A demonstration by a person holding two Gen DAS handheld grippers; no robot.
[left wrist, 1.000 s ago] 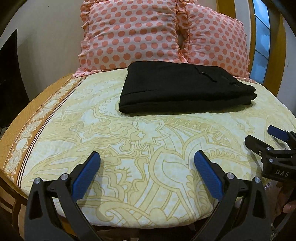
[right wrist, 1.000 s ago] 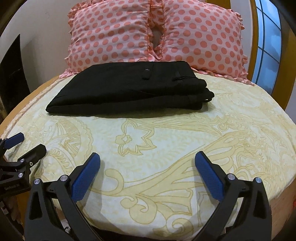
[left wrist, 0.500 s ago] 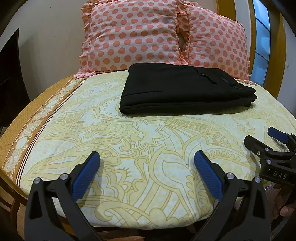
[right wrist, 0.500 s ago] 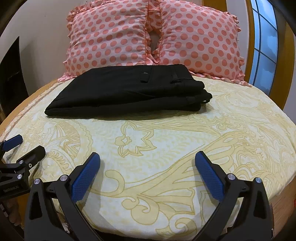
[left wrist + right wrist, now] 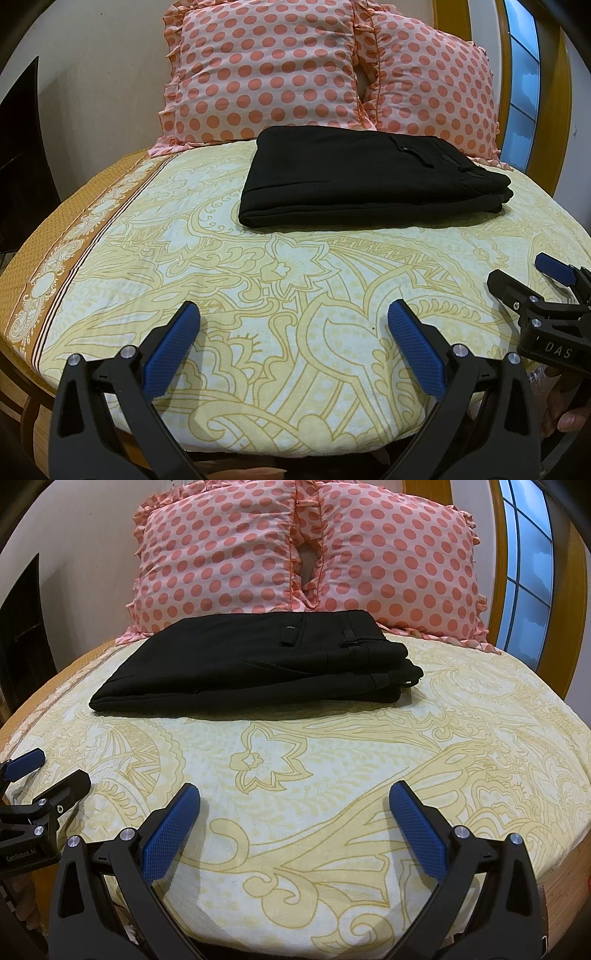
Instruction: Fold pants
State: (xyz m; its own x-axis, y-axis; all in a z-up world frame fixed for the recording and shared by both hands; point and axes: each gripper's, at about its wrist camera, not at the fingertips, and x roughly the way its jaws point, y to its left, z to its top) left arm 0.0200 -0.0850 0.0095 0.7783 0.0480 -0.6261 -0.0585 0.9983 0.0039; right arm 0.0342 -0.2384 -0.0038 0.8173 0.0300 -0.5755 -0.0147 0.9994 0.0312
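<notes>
Black pants (image 5: pixel 365 179) lie folded into a flat rectangular stack on the far part of the bed, in front of the pillows; they also show in the right wrist view (image 5: pixel 258 664). My left gripper (image 5: pixel 293 314) is open and empty, low over the near edge of the bed, well short of the pants. My right gripper (image 5: pixel 295 794) is open and empty, also near the front edge. Each gripper shows in the other's view: the right one at the right edge (image 5: pixel 524 273), the left one at the left edge (image 5: pixel 51 768).
The bed carries a yellow patterned sheet (image 5: pixel 295 295) with an orange border on the left (image 5: pixel 55 251). Two pink polka-dot pillows (image 5: pixel 303 554) lean at the head. A wooden frame and window (image 5: pixel 524 572) are at the right, a dark panel (image 5: pixel 22 147) at the left.
Both grippers have drawn back and lowered a little, so the pants and pillows sit slightly lower in view. The pants have not moved. Both grippers stayed open.
</notes>
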